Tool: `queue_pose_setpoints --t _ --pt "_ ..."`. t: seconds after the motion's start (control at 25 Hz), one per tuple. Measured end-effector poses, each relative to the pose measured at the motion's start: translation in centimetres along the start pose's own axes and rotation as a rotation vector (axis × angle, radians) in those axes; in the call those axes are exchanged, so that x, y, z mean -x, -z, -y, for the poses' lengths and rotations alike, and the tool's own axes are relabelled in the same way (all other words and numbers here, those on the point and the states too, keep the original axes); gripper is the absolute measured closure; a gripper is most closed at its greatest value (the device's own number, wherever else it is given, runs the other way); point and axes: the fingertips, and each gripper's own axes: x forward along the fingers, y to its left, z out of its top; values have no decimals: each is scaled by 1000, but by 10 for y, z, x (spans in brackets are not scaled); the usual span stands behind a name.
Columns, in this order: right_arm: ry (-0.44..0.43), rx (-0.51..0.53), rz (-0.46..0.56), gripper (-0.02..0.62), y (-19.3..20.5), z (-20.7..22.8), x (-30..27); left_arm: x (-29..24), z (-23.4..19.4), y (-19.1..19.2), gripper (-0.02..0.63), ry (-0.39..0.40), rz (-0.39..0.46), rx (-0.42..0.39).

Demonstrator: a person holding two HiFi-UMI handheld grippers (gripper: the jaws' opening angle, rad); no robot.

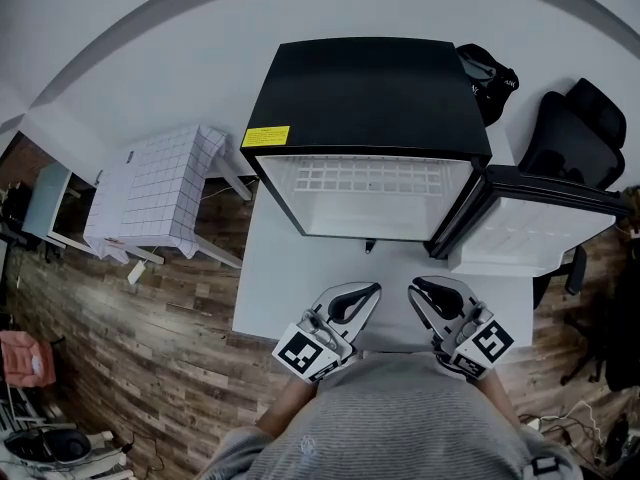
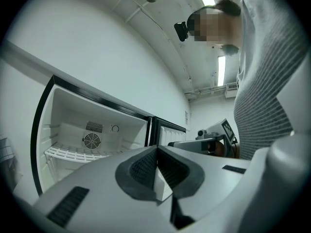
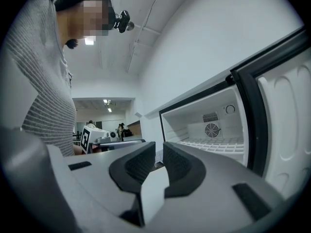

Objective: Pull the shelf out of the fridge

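Got a black mini fridge (image 1: pixel 365 93) parked on a white tabletop (image 1: pixel 265 298), door (image 1: pixel 540 223) swung wide open to the right of the fridge in the head view. Can see the white wire shelf (image 1: pixel 370 176) seated level inside the fridge, just under the little round fan (image 2: pixel 91 141) on the fridge's back wall, not pulled out at all.

Holding the left gripper (image 1: pixel 362 296) and the right gripper (image 1: pixel 425 293) side by side in front of the fridge opening, short of it, touching nothing. Pointing both roughly level at the fridge, tips angled slightly toward each other, forearms tucked in against a grey striped shirt (image 1: pixel 400 418).

Looking along the left one: pads pressed flat together, nothing pinched. Looking along the right one: only a thin slit between the pads, nothing in it.

Also spotting a table (image 1: pixel 155 193) with a checked cloth left of the fridge, a black office chair (image 1: pixel 575 133) beyond the fridge door, and a black bag (image 1: pixel 488 73) by the fridge's rear right corner.
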Motion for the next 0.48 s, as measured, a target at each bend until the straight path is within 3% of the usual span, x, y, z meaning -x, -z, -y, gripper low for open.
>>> queue_pose_setpoints --t 0.24,0.48 --pt "-26 12 -34 558 4 5 -1 -6 -2 11 595 -28 -37 2" --pt "-60 82 -55 557 3 7 -9 -14 -6 -1 595 -41 -18 -69"
